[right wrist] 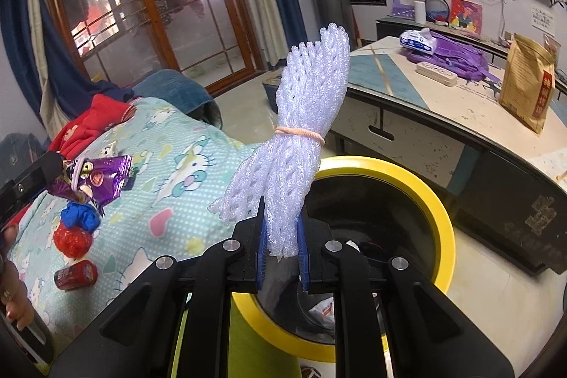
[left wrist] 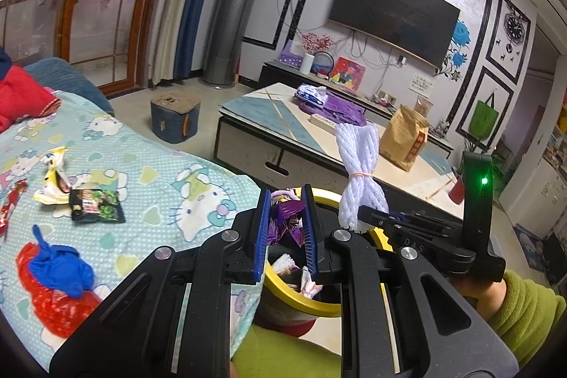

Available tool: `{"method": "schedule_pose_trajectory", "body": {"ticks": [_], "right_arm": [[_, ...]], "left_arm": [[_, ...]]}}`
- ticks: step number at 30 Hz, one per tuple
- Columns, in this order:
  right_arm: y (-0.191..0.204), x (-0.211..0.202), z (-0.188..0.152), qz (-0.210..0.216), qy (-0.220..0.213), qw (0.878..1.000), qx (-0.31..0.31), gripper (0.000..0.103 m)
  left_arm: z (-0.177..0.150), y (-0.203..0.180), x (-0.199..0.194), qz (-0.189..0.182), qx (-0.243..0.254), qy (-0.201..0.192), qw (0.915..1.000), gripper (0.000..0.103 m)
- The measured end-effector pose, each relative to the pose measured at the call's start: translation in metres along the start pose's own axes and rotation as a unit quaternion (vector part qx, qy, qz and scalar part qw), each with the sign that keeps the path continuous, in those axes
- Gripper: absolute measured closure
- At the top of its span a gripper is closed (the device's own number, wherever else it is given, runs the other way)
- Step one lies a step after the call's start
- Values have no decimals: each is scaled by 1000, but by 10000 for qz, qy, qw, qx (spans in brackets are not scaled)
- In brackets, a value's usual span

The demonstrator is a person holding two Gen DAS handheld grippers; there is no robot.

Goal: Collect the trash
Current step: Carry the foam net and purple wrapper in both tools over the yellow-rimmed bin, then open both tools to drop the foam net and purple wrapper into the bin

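Black jaws of the left gripper [left wrist: 283, 229], low centre of its own view, clamp a crumpled purple wrapper [left wrist: 287, 218] just above the yellow-rimmed bin [left wrist: 301, 300]. At left, more wrappers [left wrist: 94, 204] and a red and blue bag [left wrist: 56, 278] lie on the cartoon-print blanket [left wrist: 159, 172]. Right of centre, the right gripper [right wrist: 281, 247] is closed on the lower end of a white foam net bundle [right wrist: 297, 130], upright over the bin's rim [right wrist: 407, 172]. A coffee table [right wrist: 460, 108] fills the upper right.
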State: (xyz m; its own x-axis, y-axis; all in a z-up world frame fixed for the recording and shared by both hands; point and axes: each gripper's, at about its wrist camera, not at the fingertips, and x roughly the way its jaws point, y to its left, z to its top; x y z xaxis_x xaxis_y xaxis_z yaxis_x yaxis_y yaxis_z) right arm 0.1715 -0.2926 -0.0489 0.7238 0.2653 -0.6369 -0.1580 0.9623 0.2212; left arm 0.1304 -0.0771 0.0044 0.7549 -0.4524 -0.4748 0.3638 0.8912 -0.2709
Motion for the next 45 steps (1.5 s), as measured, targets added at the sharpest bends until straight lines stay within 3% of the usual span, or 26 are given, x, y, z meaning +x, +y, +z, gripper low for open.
{"method": "schedule_pose_trajectory", "body": {"ticks": [22, 34, 45], "right_arm": [[-51, 18, -18, -258, 377, 9976, 520, 89], [-74, 29, -25, -320, 657, 9941, 795, 87], [-80, 33, -27, -343, 739, 9922, 941, 85]], "left_arm": [[-16, -38, 65, -396, 488, 519, 9967, 91], [-32, -43, 106, -514, 602, 965, 9922, 91], [-38, -40, 119, -523, 530, 1167, 9904, 90]]}}
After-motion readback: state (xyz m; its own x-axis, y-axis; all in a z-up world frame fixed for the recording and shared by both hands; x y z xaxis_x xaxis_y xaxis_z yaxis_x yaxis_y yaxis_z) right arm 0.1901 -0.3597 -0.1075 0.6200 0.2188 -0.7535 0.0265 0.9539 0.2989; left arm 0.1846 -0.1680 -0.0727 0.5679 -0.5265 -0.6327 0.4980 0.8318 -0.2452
